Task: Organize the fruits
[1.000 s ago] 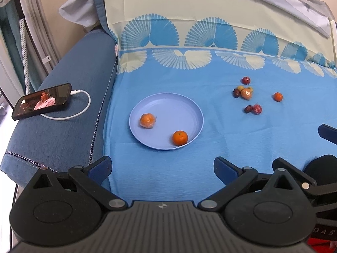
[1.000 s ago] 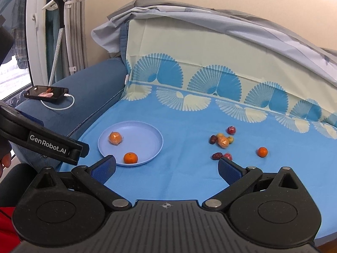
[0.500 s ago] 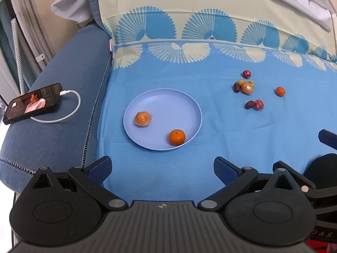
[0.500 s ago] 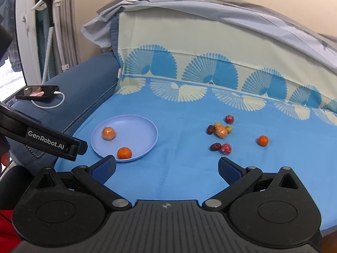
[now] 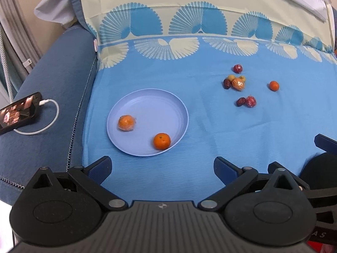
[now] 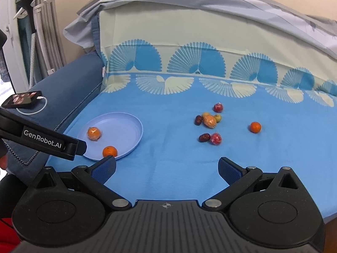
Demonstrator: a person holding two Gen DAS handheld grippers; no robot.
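A pale blue plate [image 5: 160, 97] [image 6: 126, 124] lies on the blue sheet. It holds a bare orange [image 5: 161, 141] [image 6: 109, 151] and a wrapped orange [image 5: 126, 123] [image 6: 94, 133]. To its right lie loose fruits: a wrapped orange piece [image 5: 238, 83] [image 6: 209, 120], dark dates [image 5: 240, 101] [image 6: 204, 137], red wrapped fruits [image 5: 250, 101] [image 6: 215, 138] and a lone small orange [image 5: 274, 85] [image 6: 255, 127]. My left gripper [image 5: 162, 167] is open and empty, just short of the plate. My right gripper [image 6: 166, 167] is open and empty, short of the loose fruits.
A phone [image 5: 19, 111] [image 6: 22, 99] on a white charging cable lies on the dark blue sofa arm at the left. The sheet-covered backrest [image 6: 189, 48] rises behind the fruits. The left gripper's body [image 6: 42, 141] shows at the left of the right wrist view.
Both grippers have moved forward toward the sheet, so the plate and fruits look larger. Nothing was picked up and the fruits have not moved.
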